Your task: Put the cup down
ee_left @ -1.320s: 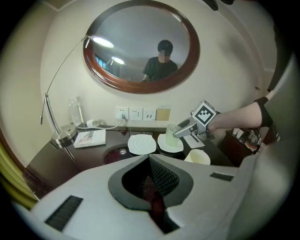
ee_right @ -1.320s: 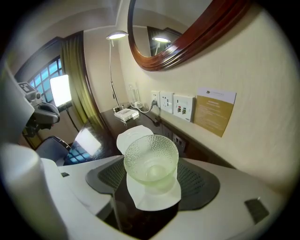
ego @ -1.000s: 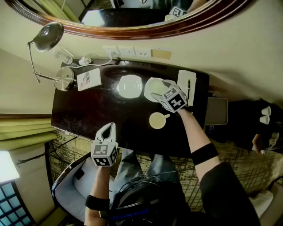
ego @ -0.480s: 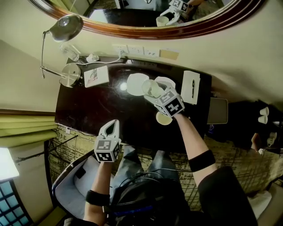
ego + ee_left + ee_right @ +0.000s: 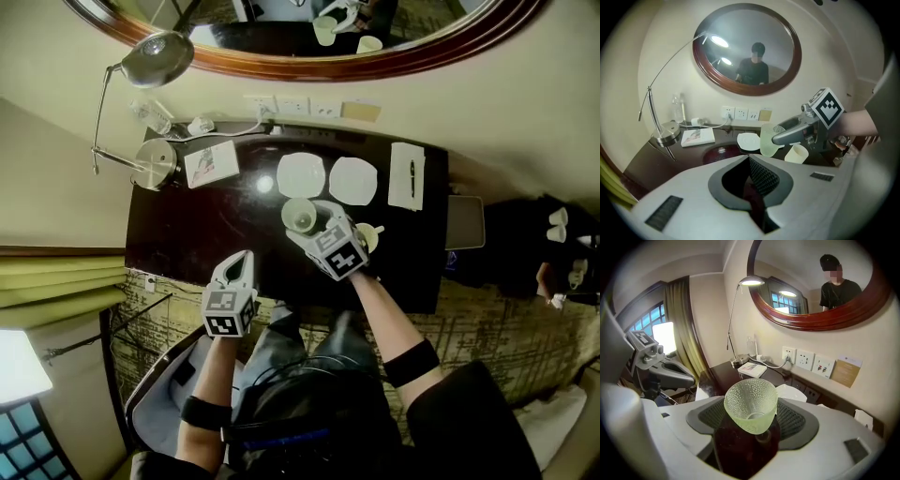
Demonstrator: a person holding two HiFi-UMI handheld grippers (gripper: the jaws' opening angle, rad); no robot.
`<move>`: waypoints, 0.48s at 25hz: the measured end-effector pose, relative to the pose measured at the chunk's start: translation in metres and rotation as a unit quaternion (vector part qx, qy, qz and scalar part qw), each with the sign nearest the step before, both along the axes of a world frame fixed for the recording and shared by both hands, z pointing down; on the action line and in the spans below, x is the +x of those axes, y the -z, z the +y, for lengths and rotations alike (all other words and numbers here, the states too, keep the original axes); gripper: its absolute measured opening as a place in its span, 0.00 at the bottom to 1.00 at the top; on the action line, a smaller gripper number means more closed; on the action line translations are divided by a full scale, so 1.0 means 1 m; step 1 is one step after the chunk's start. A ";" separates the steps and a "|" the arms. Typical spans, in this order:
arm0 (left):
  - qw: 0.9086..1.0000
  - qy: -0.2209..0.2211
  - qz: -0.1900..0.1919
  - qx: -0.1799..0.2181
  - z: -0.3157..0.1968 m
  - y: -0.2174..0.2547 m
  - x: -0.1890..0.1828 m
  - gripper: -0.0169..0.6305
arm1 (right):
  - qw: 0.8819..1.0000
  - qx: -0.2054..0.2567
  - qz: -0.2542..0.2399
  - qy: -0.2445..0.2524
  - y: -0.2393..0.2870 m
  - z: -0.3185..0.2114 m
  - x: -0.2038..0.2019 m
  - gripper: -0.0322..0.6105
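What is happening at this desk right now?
A person works with two handheld grippers over a dark desk. The right gripper holds a green glass cup between its fingers, above the desk, not yet set down. The left gripper is shut and empty, near the desk's front edge.

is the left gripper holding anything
No, the left gripper has its jaws shut together with nothing between them.

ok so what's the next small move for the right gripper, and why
Probably lower the right gripper straight down: its jaws are clamped on the pale green dimpled glass cup, which seems to hang above the dark wooden table, not yet set down.
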State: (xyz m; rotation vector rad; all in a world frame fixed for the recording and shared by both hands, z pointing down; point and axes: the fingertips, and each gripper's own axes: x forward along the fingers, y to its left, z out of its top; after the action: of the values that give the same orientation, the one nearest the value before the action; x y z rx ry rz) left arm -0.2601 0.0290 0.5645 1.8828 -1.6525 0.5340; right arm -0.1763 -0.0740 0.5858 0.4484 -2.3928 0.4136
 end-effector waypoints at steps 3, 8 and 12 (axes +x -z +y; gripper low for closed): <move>1.000 -0.015 0.000 -0.002 0.000 0.001 -0.006 0.03 | 1.000 -0.004 0.008 -0.021 -0.017 0.010 -0.003 0.61; 1.000 -0.023 -0.013 -0.008 0.005 -0.004 -0.027 0.03 | 0.999 -0.013 0.015 -0.047 -0.044 0.018 -0.012 0.61; 0.999 -0.031 -0.013 -0.015 0.008 -0.009 -0.037 0.03 | 0.998 -0.017 0.023 -0.054 -0.062 0.023 -0.018 0.62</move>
State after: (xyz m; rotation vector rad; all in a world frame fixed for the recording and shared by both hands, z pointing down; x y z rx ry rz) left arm -0.2968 0.0372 0.5733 1.9176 -1.5982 0.6089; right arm -0.1946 -0.0512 0.6474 0.5689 -2.3198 0.4856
